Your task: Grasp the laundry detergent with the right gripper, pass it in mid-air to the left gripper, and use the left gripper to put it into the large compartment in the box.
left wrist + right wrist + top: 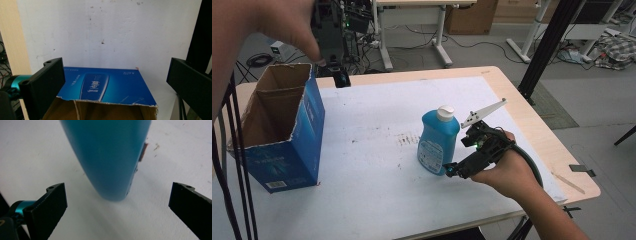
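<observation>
A blue bottle [438,142] with a white cap stands upright near the middle of the white-covered table [372,200]. My right gripper [463,155] is low at its right side, open. In the right gripper view the bottle's base [110,157] lies just ahead of the right gripper [117,188], between the lines of its spread jaws and not touched. An open-topped blue cardboard box [287,135] stands at the left. My left gripper [336,74] hovers above its far corner. Seen from the left gripper [113,67], which is open, the box [107,85] lies below.
Two thin black rods [237,165] rise at the near left in front of the box. A black frame post [547,45] stands off the table's far right corner. The wooden table edge [562,165] is close behind my right hand. Desks and cables lie beyond.
</observation>
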Motion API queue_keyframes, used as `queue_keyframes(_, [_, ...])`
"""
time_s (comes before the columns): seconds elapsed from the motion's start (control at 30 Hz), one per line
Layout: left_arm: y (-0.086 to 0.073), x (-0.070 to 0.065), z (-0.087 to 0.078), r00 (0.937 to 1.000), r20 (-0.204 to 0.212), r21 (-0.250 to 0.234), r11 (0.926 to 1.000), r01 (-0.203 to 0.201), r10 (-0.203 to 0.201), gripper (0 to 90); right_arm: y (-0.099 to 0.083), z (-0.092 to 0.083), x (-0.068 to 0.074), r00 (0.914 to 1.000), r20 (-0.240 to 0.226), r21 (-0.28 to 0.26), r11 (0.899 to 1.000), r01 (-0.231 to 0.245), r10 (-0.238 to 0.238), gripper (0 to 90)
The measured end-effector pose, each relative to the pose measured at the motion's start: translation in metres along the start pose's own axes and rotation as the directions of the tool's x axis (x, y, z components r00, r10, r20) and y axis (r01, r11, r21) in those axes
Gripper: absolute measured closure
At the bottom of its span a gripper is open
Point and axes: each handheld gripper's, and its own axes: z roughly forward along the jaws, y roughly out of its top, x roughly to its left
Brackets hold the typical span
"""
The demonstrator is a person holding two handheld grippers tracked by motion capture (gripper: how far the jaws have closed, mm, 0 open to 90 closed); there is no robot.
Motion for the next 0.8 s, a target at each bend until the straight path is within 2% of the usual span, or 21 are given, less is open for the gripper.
queue_keyframes(0.27, [0.000, -0.002, -0.001, 1.0000, 0.000, 0.005, 1.0000, -0.002, 0.002, 1.7, -0.006, 0.005, 0.002, 0.9993, 0.007, -0.129, 0.991, -0.036, 0.037, 0.7])
queue_keyframes(0.57, [0.000, -0.003, -0.001, 1.0000, 0.001, 0.002, 1.0000, -0.001, 0.001, 1.7, -0.007, 0.016, 0.005, 0.9987, 0.013, -0.175, 0.983, -0.047, 0.050, 0.7])
queue_keyframes(0.8, [-0.001, -0.004, -0.002, 1.0000, 0.000, 0.005, 1.0000, -0.001, 0.001, 1.7, -0.007, 0.019, 0.005, 0.9971, 0.010, -0.258, 0.963, -0.071, 0.076, 0.7])
